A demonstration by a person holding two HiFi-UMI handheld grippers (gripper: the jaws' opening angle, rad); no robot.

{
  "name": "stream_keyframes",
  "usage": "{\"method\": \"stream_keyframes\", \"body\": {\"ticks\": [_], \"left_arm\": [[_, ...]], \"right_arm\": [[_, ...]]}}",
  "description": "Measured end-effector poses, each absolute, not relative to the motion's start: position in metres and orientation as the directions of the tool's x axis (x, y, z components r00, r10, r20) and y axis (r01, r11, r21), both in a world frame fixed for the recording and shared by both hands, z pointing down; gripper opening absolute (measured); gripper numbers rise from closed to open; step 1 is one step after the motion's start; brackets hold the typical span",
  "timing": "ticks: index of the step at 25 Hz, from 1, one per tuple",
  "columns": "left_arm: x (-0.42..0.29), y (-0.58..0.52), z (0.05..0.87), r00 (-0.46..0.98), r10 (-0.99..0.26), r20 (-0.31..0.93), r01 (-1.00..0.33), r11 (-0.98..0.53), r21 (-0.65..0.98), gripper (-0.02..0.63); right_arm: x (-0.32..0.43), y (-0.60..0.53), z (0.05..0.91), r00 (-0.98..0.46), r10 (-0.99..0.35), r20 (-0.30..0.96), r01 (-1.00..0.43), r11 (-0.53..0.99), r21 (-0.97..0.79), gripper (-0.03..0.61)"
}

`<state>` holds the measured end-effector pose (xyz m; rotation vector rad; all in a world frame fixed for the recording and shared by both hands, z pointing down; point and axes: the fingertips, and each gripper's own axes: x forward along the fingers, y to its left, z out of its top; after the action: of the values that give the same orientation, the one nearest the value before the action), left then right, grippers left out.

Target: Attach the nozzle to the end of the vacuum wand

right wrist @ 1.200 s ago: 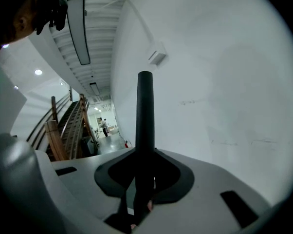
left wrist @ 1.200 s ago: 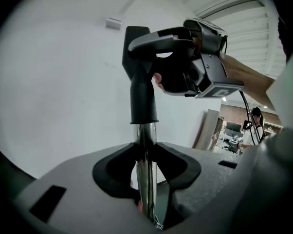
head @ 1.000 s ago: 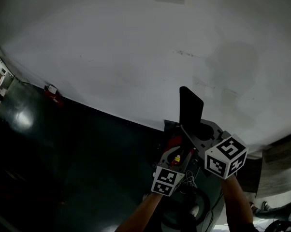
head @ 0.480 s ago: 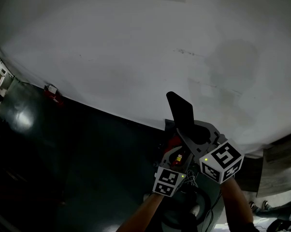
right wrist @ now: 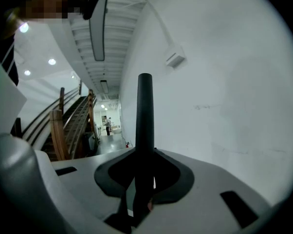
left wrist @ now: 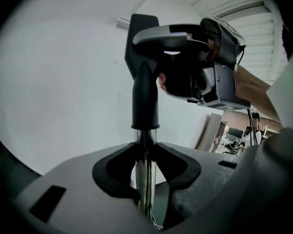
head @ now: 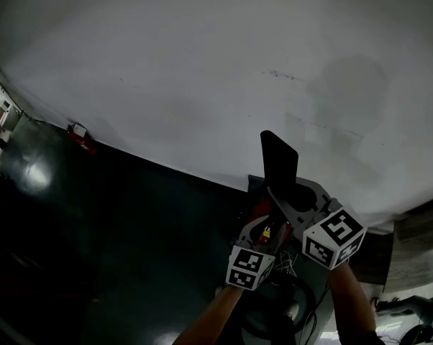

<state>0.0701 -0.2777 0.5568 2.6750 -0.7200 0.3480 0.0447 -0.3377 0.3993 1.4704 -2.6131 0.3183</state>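
The black nozzle (head: 279, 160) stands almost upright in front of the white wall, flat end up. My right gripper (head: 294, 201) is shut on its lower part; in the right gripper view the nozzle (right wrist: 145, 116) rises edge-on from between the pads. My left gripper (head: 265, 225) sits just below and to the left, shut on the chrome wand (left wrist: 146, 150). In the left gripper view the nozzle's black neck (left wrist: 145, 99) sits on the wand's top end, and the right gripper (left wrist: 205, 62) clasps the nozzle above. How deep the neck sits on the tube is hidden.
A white wall (head: 202, 70) fills the upper view above a dark glossy floor (head: 94, 250). A small red object (head: 78, 136) lies at the wall's foot. Cables and a dark machine body (head: 285, 311) lie under my hands. Stairs (right wrist: 73, 121) rise at the left.
The nozzle's top leaned left half a second ago and has swung back toward upright. Both grippers stay in nearly the same place, still gripping.
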Motion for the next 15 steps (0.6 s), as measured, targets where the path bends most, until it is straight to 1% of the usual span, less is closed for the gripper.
{"method": "stream_keyframes", "body": {"ticks": [3, 11, 14, 15], "left_arm": [[0.069, -0.277, 0.557, 0.842, -0.435, 0.318, -0.519, -0.813, 0.264, 0.135], [0.072, -0.279, 0.556, 0.847, -0.43, 0.311, -0.51, -0.822, 0.252, 0.135], [0.074, -0.281, 0.558, 0.847, -0.429, 0.314, -0.51, -0.823, 0.251, 0.135], [0.074, -0.283, 0.56, 0.846, -0.429, 0.317, -0.511, -0.821, 0.253, 0.134]], "right_arm": [[0.051, -0.339, 0.399, -0.509, -0.838, 0.199, -0.86, 0.483, -0.164, 0.087], [0.051, -0.335, 0.398, -0.52, -0.827, 0.214, -0.854, 0.502, -0.138, 0.092], [0.056, -0.331, 0.389, -0.52, -0.834, 0.186, -0.854, 0.5, -0.142, 0.155], [0.059, -0.33, 0.384, -0.515, -0.84, 0.172, -0.856, 0.495, -0.145, 0.164]]}}
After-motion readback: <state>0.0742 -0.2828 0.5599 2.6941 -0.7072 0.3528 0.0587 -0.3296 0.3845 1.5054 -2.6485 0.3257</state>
